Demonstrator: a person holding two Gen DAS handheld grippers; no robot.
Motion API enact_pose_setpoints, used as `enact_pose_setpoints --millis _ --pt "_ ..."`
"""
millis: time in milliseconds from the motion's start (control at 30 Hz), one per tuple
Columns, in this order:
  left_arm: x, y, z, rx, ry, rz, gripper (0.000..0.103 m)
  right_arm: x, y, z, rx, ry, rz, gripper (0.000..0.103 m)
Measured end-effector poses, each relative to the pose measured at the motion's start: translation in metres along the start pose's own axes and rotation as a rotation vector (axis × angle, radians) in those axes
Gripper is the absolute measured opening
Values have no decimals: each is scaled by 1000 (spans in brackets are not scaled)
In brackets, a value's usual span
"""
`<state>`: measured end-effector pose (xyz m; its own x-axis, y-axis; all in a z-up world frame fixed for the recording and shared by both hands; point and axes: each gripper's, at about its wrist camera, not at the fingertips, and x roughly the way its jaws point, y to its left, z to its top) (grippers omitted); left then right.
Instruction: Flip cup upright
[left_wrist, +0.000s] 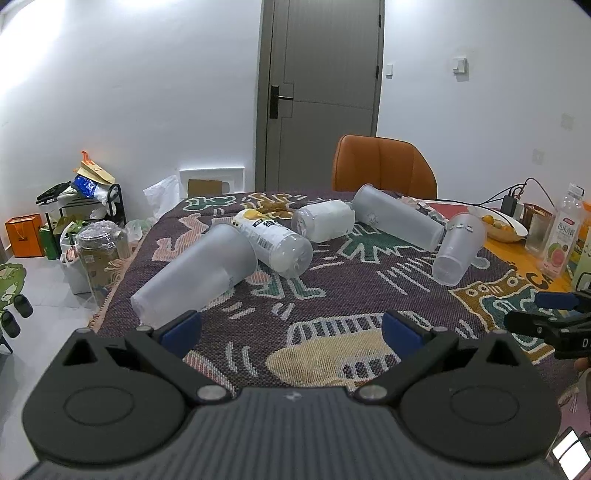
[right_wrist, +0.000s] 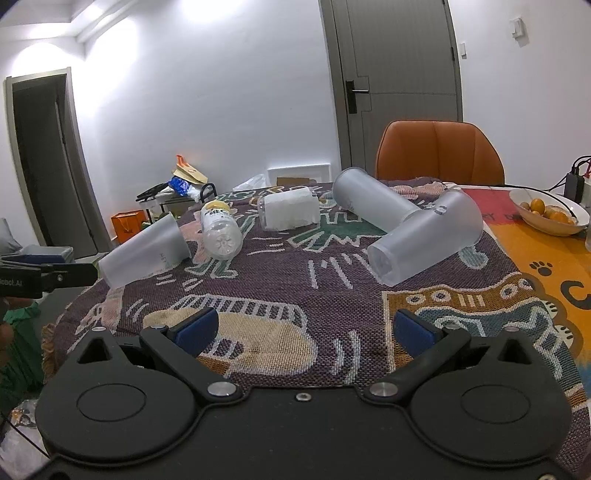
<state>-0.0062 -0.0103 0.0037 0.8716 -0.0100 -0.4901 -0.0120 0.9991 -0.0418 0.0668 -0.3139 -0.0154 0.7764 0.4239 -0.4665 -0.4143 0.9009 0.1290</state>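
Three frosted plastic cups lie on their sides on the patterned cloth. One cup (left_wrist: 192, 271) (right_wrist: 146, 254) lies at the left, base toward me. A second cup (left_wrist: 458, 247) (right_wrist: 424, 236) lies at the right, base toward me. A third cup (left_wrist: 397, 216) (right_wrist: 373, 201) lies behind it. My left gripper (left_wrist: 291, 330) is open and empty, low over the cloth, just right of the left cup's base. My right gripper (right_wrist: 304, 328) is open and empty, in front of the right cup. The right gripper's tip shows at the left wrist view's right edge (left_wrist: 554, 314).
Two bottles lie on their sides at the back: a labelled one (left_wrist: 273, 242) (right_wrist: 219, 230) and a white-wrapped one (left_wrist: 325, 220) (right_wrist: 290, 212). A fruit bowl (right_wrist: 548, 214), an upright drink bottle (left_wrist: 561, 236) and cables sit at the right. An orange chair (left_wrist: 384, 166) stands behind the table.
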Motion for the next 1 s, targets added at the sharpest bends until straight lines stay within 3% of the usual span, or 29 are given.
enact_pose_setpoints --millis 667,1000 --pt "-17 4 10 -9 -81 -25 103 -10 2 7 3 0 35 103" --pt "-17 4 12 -13 -65 -46 103 -13 3 8 -10 -3 40 103"
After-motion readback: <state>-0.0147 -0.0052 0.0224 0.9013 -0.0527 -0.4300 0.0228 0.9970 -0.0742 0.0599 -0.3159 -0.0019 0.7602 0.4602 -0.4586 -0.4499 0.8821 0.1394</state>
